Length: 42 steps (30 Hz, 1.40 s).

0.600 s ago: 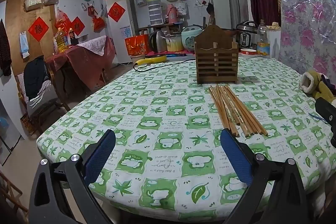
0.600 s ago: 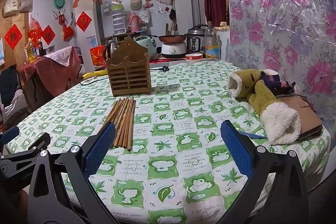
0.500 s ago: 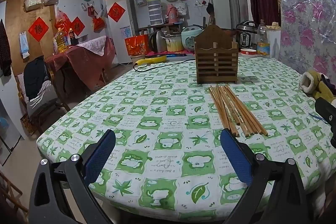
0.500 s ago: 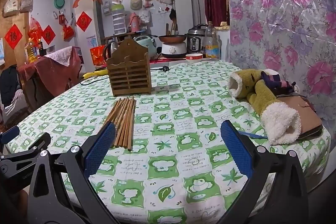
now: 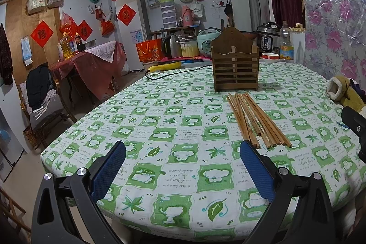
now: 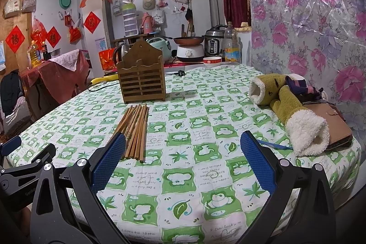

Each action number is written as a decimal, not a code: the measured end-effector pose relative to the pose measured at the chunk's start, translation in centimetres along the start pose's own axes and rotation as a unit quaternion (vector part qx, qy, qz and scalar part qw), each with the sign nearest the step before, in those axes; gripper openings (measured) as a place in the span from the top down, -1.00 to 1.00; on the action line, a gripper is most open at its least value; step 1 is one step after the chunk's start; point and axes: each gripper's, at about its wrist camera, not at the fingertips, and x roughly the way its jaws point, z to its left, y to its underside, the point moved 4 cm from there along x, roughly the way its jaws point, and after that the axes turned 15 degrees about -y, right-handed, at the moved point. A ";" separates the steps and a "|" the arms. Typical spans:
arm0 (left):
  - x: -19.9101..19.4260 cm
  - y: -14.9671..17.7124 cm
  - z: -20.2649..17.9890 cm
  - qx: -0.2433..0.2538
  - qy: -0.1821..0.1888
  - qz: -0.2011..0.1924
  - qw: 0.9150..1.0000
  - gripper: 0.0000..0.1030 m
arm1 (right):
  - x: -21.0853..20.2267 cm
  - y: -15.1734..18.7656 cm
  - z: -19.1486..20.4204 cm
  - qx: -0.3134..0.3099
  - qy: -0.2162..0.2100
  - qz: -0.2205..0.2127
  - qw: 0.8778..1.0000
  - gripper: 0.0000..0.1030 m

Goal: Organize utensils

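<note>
**Both hand-held grippers empty, chopsticks still loose: mind the scatter**

Your left hand-held gripper [image 5: 182,152] sits low at the bottom of its view with the blue pads spread wide apart and nothing between them. Your right hand-held gripper [image 6: 183,143] is the same: jaws fully apart, empty, hovering over the near edge of the counter [image 6: 205,198] with its green-and-white checked cloth.

The chopsticks [image 5: 256,120] lie in a loose bundle flat on the cloth, right of centre in the left view and just beyond the left pad in the right view [image 6: 136,129]. Their far tips point toward the wooden slatted chopstick holder [image 5: 235,65], which stands upright just beyond them, centre of frame [image 6: 142,79].

What could go wrong, as I judge it:

- The sticks are thin, round-edged and fanned at the near ends. If you close on the whole bundle from above, some will likely roll out of the pads and spread across the cloth.
- Pinching near one end would let the long free ends droop or pivot, so they may miss the holder's top opening.
- The holder looks light and stands free. Pushing sticks against its front wall could tip or slide it.
- The cloth may bunch under a pad pressed down hard.
- The fleece slippers [image 6: 295,116] at right are well apart and no obstacle.
</note>
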 end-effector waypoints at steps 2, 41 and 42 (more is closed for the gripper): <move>0.0 0.0 0.0 0.000 0.000 0.000 1.000 -0.89 | 0.0 0.0 0.1 0.000 0.000 0.000 1.000 -0.88; 0.0 0.2 -0.1 0.001 0.000 0.001 1.000 -0.89 | 0.1 0.3 0.3 0.003 -0.001 0.005 1.000 -0.88; 0.0 0.2 -0.1 0.001 0.001 0.001 1.000 -0.89 | 0.2 0.2 0.1 0.003 -0.001 0.005 1.000 -0.88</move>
